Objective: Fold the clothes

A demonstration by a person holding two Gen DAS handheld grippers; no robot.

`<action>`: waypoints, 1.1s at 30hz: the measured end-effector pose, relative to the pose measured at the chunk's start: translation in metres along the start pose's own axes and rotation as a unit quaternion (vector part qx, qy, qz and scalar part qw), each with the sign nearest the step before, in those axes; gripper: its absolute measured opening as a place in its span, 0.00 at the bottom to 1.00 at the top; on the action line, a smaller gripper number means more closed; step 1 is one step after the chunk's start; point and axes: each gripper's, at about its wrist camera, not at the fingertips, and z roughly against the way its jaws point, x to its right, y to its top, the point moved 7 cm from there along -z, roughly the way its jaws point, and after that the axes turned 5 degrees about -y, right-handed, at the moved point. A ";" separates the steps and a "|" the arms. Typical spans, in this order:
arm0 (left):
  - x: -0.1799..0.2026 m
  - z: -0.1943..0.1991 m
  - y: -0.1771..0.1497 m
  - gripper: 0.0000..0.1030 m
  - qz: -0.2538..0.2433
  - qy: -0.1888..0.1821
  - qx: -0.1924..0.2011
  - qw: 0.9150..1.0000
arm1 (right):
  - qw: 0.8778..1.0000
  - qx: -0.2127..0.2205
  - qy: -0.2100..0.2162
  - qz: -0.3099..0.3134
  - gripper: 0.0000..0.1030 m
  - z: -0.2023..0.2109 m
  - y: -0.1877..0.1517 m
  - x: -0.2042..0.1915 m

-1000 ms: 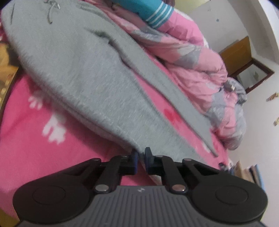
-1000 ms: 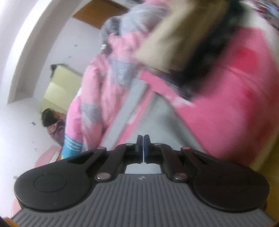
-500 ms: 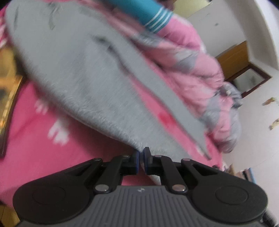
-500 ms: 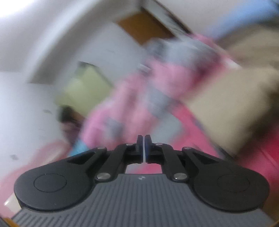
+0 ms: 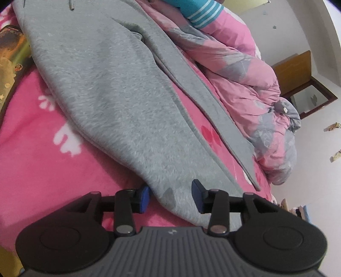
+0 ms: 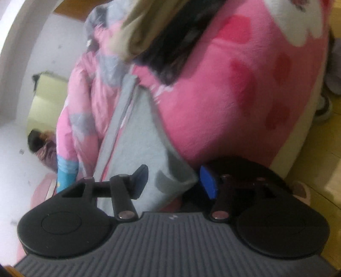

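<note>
A grey fleece garment lies spread on the pink blanket, with a drawstring tip near its far end. One near corner of it rests between the fingers of my left gripper. That gripper's jaws are opening and the blue pads stand clear of the cloth. In the right wrist view another corner of the grey garment lies between the fingers of my right gripper. Its jaws are opening too, and the pads do not press on the fabric.
A bunched pink and grey quilt lies along the far side of the bed, with a teal striped sleeve on it. A colourful box sits at the left edge. Beige and black clothes are piled beyond the garment. Slippers lie on the floor.
Both grippers were shut on the garment's corners and now stand parted, with the cloth lying loose between them. The right gripper swung upward, then came back down to the bed.
</note>
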 end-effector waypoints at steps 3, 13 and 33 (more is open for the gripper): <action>0.000 -0.007 0.001 0.38 0.003 0.003 0.003 1.000 | 0.999 -0.009 -0.008 0.053 0.36 -0.004 -0.009 -0.015; -0.005 -0.020 0.015 0.05 0.075 0.012 -0.001 0.997 | 0.990 0.033 0.102 0.089 0.07 0.007 0.039 -0.093; 0.032 -0.014 0.020 0.04 0.064 -0.015 0.009 0.998 | 0.970 0.057 0.179 0.156 0.07 -0.016 0.149 -0.212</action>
